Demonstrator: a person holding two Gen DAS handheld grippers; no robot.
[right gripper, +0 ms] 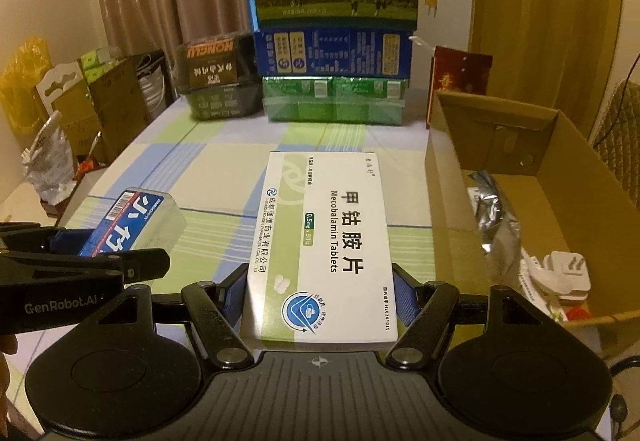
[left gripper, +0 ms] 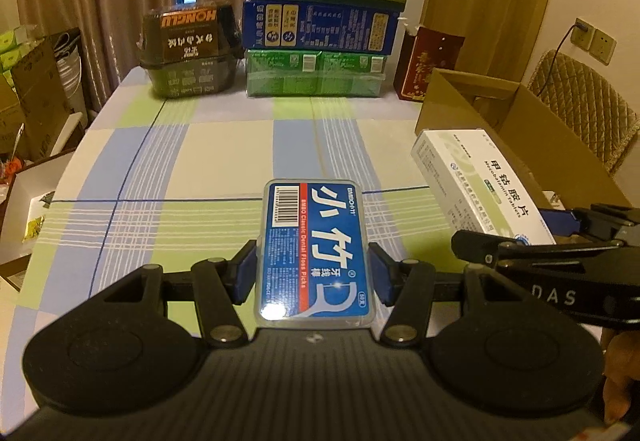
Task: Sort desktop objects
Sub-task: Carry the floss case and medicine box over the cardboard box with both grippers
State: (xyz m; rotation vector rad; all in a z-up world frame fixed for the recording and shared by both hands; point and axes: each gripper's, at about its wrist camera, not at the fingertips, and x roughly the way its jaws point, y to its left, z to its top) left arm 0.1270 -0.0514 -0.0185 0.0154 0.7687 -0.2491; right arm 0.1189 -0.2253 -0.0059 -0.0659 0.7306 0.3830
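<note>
My left gripper [left gripper: 314,273] is shut on a blue dental floss pick box [left gripper: 316,253] and holds it above the checked tablecloth [left gripper: 180,161]. My right gripper [right gripper: 320,293] is shut on a white Mecobalamin tablet box [right gripper: 324,245], also held above the cloth. In the left wrist view the tablet box [left gripper: 476,181] and right gripper [left gripper: 560,237] show at the right. In the right wrist view the floss box [right gripper: 136,221] and left gripper [right gripper: 68,245] show at the left.
An open cardboard box [right gripper: 520,177] with a foil pack and a white plug stands at the right. Stacked milk cartons [left gripper: 324,21], a dark food container [left gripper: 188,53] and a red box [left gripper: 428,65] line the table's far edge. Boxes and bags stand left of the table.
</note>
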